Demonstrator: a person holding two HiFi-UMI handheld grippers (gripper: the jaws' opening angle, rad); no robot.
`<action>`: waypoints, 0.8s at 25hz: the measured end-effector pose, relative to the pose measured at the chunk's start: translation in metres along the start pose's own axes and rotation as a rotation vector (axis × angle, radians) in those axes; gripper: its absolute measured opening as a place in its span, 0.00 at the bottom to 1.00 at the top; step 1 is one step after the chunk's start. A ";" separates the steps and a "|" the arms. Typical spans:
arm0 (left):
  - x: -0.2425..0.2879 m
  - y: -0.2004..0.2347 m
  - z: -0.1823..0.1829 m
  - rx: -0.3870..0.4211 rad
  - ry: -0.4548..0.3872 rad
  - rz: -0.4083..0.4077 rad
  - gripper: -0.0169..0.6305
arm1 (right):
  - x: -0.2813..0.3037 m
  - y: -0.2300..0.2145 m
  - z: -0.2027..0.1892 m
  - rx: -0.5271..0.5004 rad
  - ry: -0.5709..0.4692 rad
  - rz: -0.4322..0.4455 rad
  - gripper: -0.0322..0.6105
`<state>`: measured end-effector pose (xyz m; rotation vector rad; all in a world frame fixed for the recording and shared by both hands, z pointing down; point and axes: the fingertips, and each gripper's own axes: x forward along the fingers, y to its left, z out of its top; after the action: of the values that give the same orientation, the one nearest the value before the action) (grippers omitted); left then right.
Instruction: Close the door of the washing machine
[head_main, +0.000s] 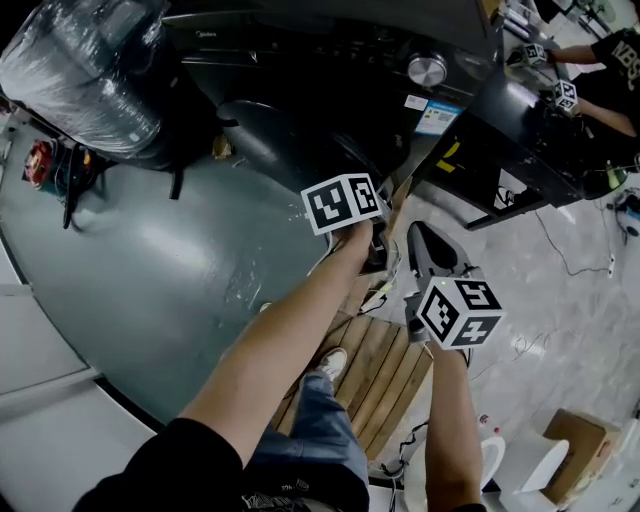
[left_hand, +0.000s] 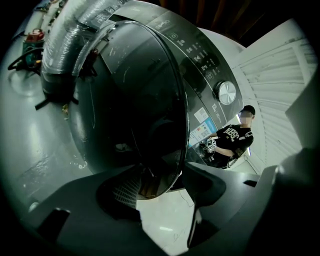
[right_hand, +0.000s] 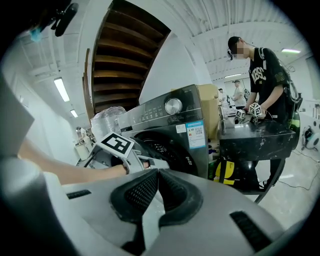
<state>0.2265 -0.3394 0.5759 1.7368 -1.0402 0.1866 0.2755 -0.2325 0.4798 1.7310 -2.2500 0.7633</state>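
Observation:
The dark front-loading washing machine (head_main: 340, 50) stands at the top of the head view, and its round glass door (left_hand: 135, 105) hangs open. My left gripper (left_hand: 160, 200) is at the door's lower rim. Its jaws stand wide apart, one on each side of the rim, and the pads are off it. In the head view the left gripper (head_main: 378, 252) reaches toward the machine's front. My right gripper (right_hand: 157, 176) hovers a little behind and to the right of the left one, its pads (right_hand: 172, 192) together with nothing between them. It faces the machine's drum opening (right_hand: 165, 147).
A plastic-wrapped bundle (head_main: 90, 60) lies left of the machine. A black table (right_hand: 255, 135) stands to its right, where another person (right_hand: 267, 75) works with grippers. A wooden pallet (head_main: 385, 370) lies under my feet. Cables (head_main: 575, 265) run over the marble floor.

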 end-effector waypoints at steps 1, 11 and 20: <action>0.004 -0.002 0.003 -0.004 -0.007 0.002 0.44 | 0.001 -0.004 0.002 -0.003 0.002 0.003 0.08; 0.037 -0.017 0.024 -0.002 -0.029 -0.006 0.44 | 0.011 -0.028 0.014 -0.023 0.015 0.034 0.08; 0.059 -0.025 0.044 0.015 -0.060 -0.016 0.42 | 0.026 -0.044 0.021 -0.027 0.035 0.031 0.09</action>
<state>0.2650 -0.4074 0.5734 1.7737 -1.0703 0.1330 0.3122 -0.2733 0.4857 1.6621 -2.2586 0.7598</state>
